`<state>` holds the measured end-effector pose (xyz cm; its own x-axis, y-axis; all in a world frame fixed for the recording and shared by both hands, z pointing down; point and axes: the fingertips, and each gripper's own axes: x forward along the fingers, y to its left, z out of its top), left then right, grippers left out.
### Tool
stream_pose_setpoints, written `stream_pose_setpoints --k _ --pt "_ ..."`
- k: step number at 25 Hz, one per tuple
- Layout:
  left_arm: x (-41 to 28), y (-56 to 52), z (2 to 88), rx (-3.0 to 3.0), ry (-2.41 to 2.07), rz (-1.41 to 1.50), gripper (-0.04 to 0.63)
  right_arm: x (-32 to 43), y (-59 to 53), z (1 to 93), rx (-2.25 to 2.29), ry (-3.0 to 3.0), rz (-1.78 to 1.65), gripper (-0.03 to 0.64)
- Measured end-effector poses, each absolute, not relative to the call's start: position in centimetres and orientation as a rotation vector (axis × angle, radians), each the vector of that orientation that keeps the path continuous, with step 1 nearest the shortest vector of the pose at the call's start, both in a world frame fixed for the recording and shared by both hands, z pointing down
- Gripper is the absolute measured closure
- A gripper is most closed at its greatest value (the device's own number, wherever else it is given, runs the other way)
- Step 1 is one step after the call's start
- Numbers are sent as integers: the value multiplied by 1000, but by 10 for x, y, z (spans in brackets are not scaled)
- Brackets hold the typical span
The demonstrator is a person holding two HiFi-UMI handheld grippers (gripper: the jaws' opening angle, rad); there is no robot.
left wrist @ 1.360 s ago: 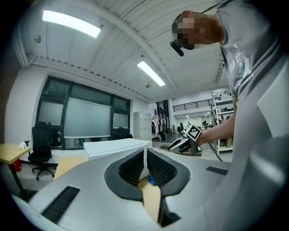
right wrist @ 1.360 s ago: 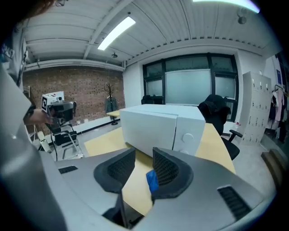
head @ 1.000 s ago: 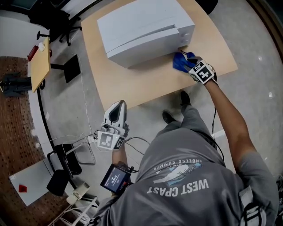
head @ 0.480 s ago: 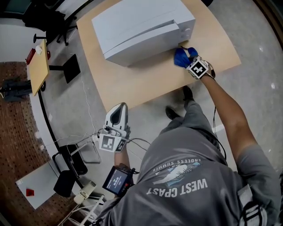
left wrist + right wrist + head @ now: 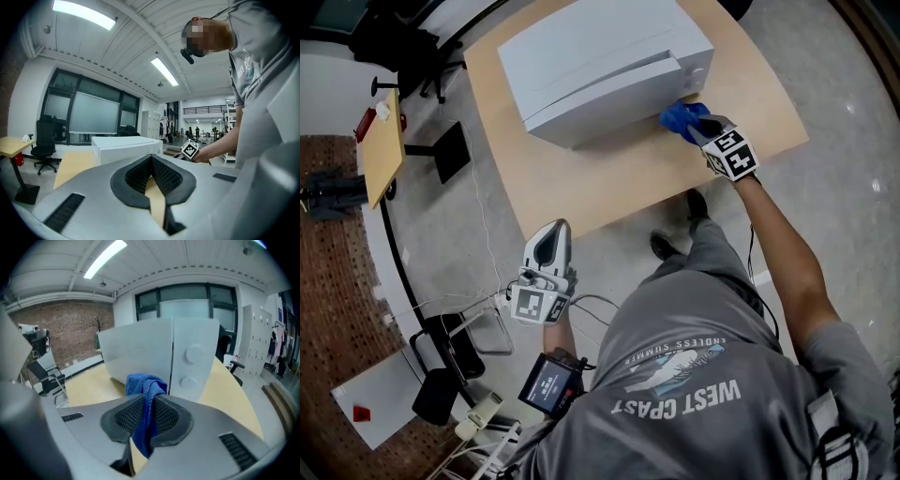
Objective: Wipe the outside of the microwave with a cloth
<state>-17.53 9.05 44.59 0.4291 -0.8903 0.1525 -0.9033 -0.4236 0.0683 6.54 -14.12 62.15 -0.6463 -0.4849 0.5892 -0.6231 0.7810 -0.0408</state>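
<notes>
The head view looks from high up, almost straight down. It sees the whole table (image 5: 609, 183), with the microwave (image 5: 600, 56) at the top of the frame. The left gripper view sits low and far back. It looks level across the room, with the microwave small in the middle. The right gripper view looks from very close at the microwave's front corner. All three views share the microwave and the table.
</notes>
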Motion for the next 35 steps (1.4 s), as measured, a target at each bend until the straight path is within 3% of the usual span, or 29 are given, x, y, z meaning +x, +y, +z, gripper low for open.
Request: stream_pose_setpoints --k 8,18,23,31,35 --pt "-178 86 441 2535 -1620 112 572 77 -159 517 1185 -2702 274 552" --pt "-191 91 443 2506 -1654 130 572 60 -176 520 1285 -2788 329 552" --pt "-206 106 447 2455 -1702 145 572 -10 -165 532 1188 -2848 324 552" --pt "-236 144 456 2323 -1819 178 572 -206 -95 569 634 -2908 281 552" --pt "-251 165 459 2252 -1879 192 572 -249 -84 587 526 -2879 283 552"
